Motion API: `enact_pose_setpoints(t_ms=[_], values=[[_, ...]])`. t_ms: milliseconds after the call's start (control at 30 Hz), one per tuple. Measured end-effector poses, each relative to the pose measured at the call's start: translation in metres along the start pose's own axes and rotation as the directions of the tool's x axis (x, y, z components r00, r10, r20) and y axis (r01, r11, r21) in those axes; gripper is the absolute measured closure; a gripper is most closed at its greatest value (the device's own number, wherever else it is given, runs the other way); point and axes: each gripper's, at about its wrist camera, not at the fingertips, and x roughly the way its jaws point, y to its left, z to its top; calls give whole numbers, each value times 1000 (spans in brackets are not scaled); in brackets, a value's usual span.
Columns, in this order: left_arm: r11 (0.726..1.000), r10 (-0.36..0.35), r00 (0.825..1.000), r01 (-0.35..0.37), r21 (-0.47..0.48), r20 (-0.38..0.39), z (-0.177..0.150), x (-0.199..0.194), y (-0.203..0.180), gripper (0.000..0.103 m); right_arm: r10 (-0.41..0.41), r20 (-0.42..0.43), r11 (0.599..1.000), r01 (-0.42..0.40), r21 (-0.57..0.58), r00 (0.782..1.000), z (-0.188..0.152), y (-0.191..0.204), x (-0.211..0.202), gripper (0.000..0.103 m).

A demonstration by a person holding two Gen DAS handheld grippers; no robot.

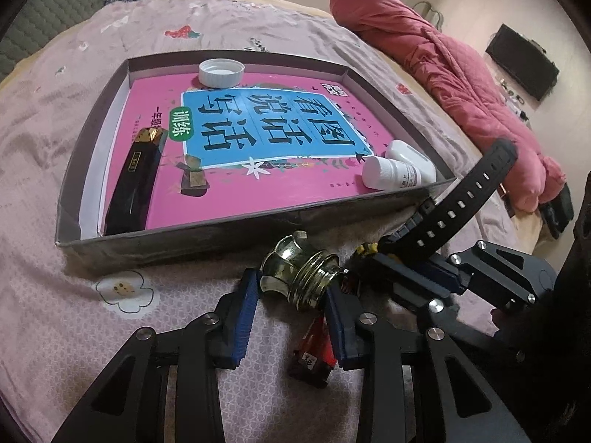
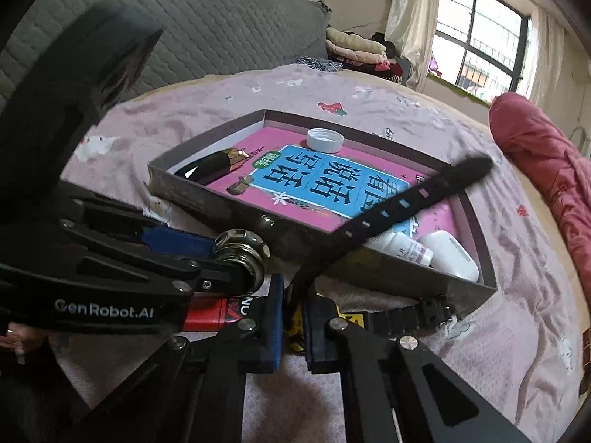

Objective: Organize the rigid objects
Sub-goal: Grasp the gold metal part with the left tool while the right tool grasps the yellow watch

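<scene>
Both grippers grip items on the pink bed beside the shallow grey cardboard tray (image 1: 192, 238), probably to lift them in: the left gripper (image 1: 291, 297) clamps a shiny brass knob (image 1: 299, 277), the right gripper (image 2: 295, 319) pinches a black rubber wristwatch (image 2: 388, 217) near its case, strap sticking up.

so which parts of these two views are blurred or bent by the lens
Left wrist view: sharp, but the fisheye bows the box edges. Right wrist view: the watch strap tip smears with motion blur, the dark shape at upper left is out of focus, and the window is overexposed.
</scene>
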Motion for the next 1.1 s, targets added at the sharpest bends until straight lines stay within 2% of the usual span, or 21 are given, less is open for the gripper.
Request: enact_pose_setpoints(t_ms=[200,1100], values=[[1000,5,1000,-5,-2,5,0,1,-2,67,23,5,997,-24,70,1000,1,-14,-4,95],[999,27,997,-24,-45,76,-5,-27,4,71,37,60,996,-42,83,998,5,-20,-20,94]])
